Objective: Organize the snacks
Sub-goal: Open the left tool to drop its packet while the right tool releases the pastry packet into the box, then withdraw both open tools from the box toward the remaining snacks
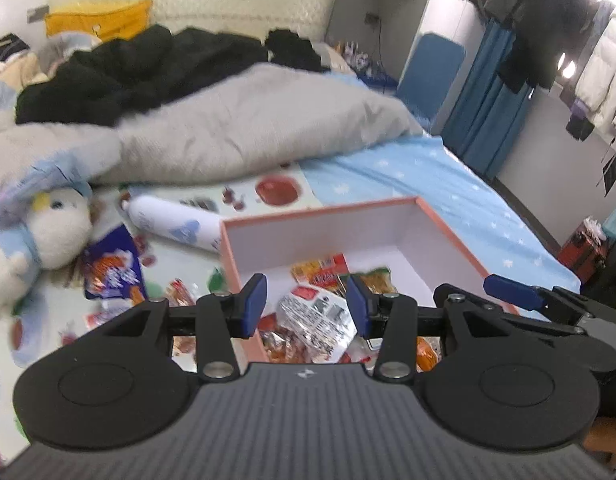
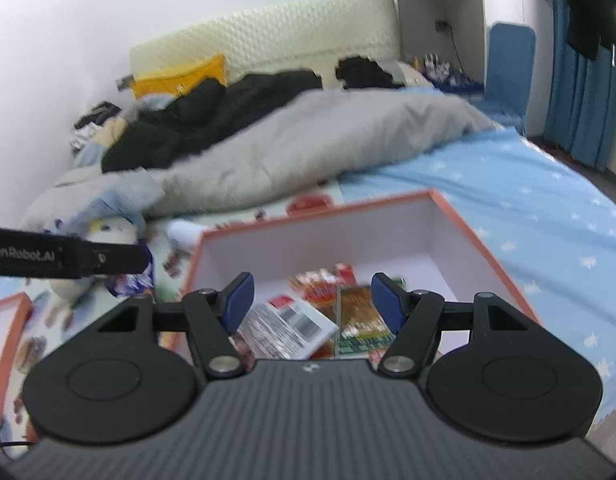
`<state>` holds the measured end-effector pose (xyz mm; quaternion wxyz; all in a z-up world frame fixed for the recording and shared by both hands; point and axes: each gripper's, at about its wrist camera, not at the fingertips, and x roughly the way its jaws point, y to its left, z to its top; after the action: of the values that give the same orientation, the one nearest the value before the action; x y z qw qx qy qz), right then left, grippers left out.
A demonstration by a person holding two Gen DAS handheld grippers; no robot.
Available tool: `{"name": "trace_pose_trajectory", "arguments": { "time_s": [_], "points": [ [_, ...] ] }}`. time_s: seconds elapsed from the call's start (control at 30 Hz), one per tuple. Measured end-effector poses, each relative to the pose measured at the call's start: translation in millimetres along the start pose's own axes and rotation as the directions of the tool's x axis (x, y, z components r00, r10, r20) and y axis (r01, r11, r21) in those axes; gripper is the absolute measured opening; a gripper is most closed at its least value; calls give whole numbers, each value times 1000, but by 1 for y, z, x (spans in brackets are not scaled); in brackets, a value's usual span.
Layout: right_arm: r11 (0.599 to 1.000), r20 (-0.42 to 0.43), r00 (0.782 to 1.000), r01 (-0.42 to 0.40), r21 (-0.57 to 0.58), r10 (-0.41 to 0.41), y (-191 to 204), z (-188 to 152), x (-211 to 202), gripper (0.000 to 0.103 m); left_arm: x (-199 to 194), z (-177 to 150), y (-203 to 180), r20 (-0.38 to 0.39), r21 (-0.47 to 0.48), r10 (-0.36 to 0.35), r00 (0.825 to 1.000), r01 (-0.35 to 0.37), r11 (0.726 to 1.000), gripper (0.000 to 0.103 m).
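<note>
Both grippers hung over the pink box [image 1: 459,236] on the bed, and neither held anything. The left gripper [image 1: 306,306] had its blue pads apart with nothing between them; the right gripper [image 2: 311,304] stood wider, also empty. Below them, low in the middle of both views, lay a heap of packets [image 1: 319,312] inside the box, some flat and some crumpled.

What remained to collect lay outside the box, toward the left edge of the left wrist view. A purple packet [image 1: 114,270] rested on the printed sheet [image 1: 180,200] beside a plush toy [image 1: 48,232], its long axis running roughly up and down the frame, and smaller red packets [image 1: 182,292] lay between it and the box wall. A white bottle [image 1: 176,224] lay on its side above them, slanting from upper left to lower right.

All of this sat on the left gripper's side, so that hand seemed the nearer one for the next pick, swinging left and down from the box.
</note>
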<state>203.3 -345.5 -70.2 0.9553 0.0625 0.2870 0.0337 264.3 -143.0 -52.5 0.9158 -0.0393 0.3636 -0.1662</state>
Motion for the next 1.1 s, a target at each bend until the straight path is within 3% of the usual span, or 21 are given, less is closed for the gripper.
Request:
{"name": "trace_pose_trajectory", "arguments": {
  "time_s": [0.4, 0.67, 1.1],
  "points": [
    [994, 82, 991, -98, -51, 102, 53, 15, -38, 67, -75, -14, 45, 99, -52, 38, 994, -33, 998, 50],
    [984, 67, 983, -168, -63, 172, 87, -3, -49, 67, -106, -39, 71, 116, -76, 78, 990, -69, 995, 50],
    [978, 27, 981, -189, -89, 192, 121, -37, -59, 67, -123, -83, 101, 99, -111, 126, 987, -114, 987, 50]
  ]
}}
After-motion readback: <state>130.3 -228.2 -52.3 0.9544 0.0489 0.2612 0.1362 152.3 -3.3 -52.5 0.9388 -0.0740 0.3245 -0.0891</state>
